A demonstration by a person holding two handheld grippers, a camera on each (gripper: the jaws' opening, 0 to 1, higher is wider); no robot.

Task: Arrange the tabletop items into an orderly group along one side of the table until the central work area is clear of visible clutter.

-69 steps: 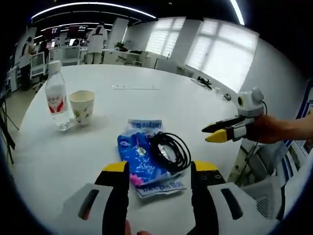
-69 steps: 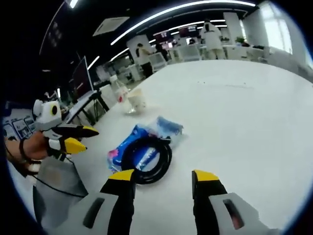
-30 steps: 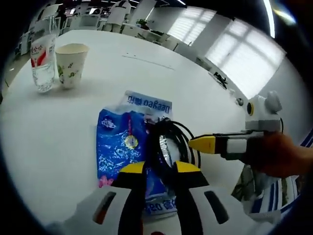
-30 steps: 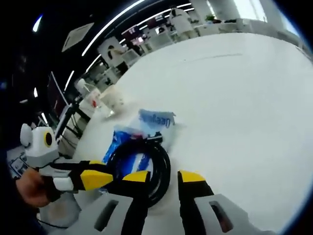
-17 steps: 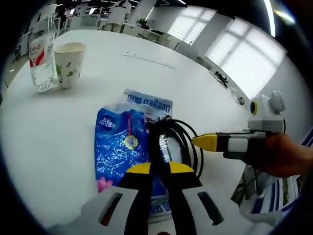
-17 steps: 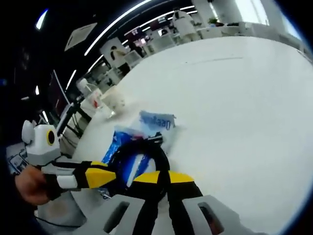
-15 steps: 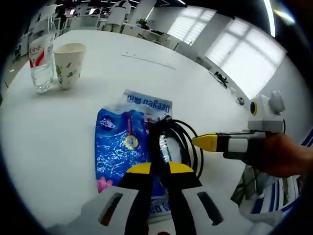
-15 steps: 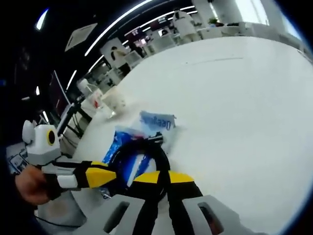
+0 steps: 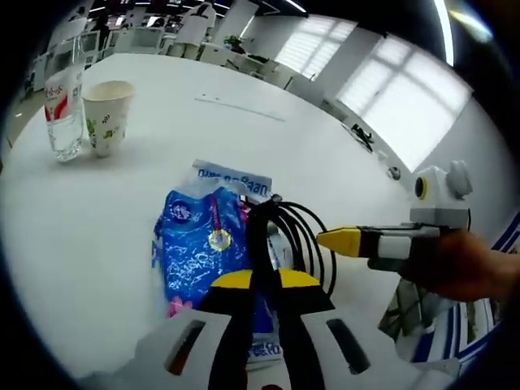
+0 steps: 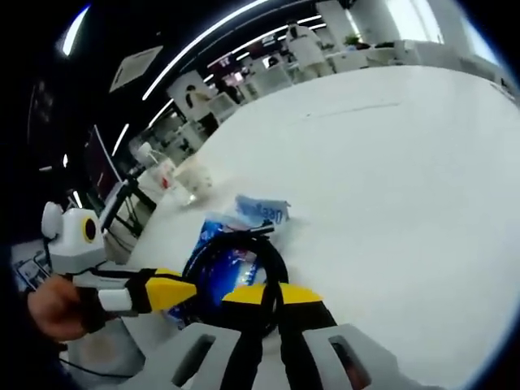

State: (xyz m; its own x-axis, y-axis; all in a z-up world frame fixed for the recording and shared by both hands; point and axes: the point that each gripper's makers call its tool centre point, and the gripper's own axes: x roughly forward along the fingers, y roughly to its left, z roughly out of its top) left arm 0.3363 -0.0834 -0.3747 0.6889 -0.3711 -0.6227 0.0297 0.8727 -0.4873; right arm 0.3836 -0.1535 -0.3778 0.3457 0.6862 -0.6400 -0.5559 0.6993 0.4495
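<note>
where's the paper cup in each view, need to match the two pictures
Left gripper view: the paper cup stands upper left on the white table, just right of the water bottle.
Right gripper view: the paper cup is left of centre, small and blurred, beside the bottle.
Shared landmark: the black cable coil lying on the blue packet.

We see a large white table [image 9: 97, 219] with a rounded edge, its far half bare apart from a thin pale strip [image 9: 240, 108] lying flat well beyond the other items. Near one side a clear water bottle [image 9: 62, 101] with a red label stands upright, a paper cup [image 9: 106, 116] just beside it. Closer to us a blue printed packet [image 9: 195, 252] lies flat on the tabletop, partly overlapping a paler blue-lettered packet [image 9: 236, 177] underneath it.
</note>
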